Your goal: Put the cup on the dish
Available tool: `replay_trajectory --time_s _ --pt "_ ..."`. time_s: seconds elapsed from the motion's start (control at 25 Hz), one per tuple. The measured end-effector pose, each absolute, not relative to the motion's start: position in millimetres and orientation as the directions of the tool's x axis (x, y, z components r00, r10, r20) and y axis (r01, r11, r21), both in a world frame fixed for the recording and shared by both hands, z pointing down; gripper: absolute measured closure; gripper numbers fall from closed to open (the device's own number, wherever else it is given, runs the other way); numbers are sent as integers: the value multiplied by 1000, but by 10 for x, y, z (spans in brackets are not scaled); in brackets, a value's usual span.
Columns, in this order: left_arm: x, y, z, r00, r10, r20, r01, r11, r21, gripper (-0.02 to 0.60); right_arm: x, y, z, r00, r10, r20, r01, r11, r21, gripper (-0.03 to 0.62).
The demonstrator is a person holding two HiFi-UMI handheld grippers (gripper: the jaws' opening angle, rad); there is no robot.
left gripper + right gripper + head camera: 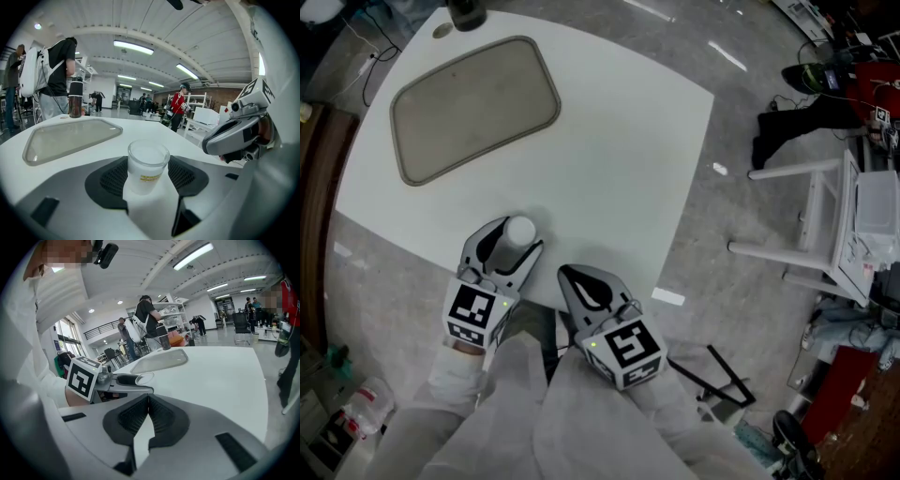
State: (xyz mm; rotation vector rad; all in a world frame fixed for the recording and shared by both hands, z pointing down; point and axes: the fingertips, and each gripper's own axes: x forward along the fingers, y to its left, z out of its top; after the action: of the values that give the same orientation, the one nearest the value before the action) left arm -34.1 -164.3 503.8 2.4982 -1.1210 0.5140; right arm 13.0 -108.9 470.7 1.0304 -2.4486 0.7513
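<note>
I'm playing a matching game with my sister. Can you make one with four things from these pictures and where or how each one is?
Things:
1. small frosted white cup
2. grey rounded rectangular dish
3. dark cylindrical bottle
4. right gripper

Place or state:
A. jaws together, nothing between them
B. between the jaws of the left gripper
C. at the white table's far edge, beyond the dish
D. lying empty on the table

Pairs: 1-B, 2-D, 3-C, 4-A
</note>
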Motion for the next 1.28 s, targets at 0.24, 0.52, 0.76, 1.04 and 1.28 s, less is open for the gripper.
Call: replay_trajectory --time_s 0.24,0.52,0.76,1.04,1.28 --pt "-312 -1678 5052 624 -634 457 -759 -630 163 330 152 -1087 4721 -658 -535 530 -741 584 -330 582" --pt "-302 -1684 5033 635 -639 434 -751 -643 153 330 192 -1112 4726 -648 -544 533 -749 582 -318 582" --pt "-289 -1671 5041 652 -621 435 -734 -661 155 330 193 -1138 4742 -642 -547 537 -754 580 -309 582" --pt "-316 -1663 5020 661 -613 432 -726 -668 163 330 169 -1220 4761 -640 -552 535 -752 594 -286 582" --pt "-420 -1699 4991 664 -625 410 -730 -660 177 330 81 -1301 4750 -641 -549 537 -753 587 -298 582"
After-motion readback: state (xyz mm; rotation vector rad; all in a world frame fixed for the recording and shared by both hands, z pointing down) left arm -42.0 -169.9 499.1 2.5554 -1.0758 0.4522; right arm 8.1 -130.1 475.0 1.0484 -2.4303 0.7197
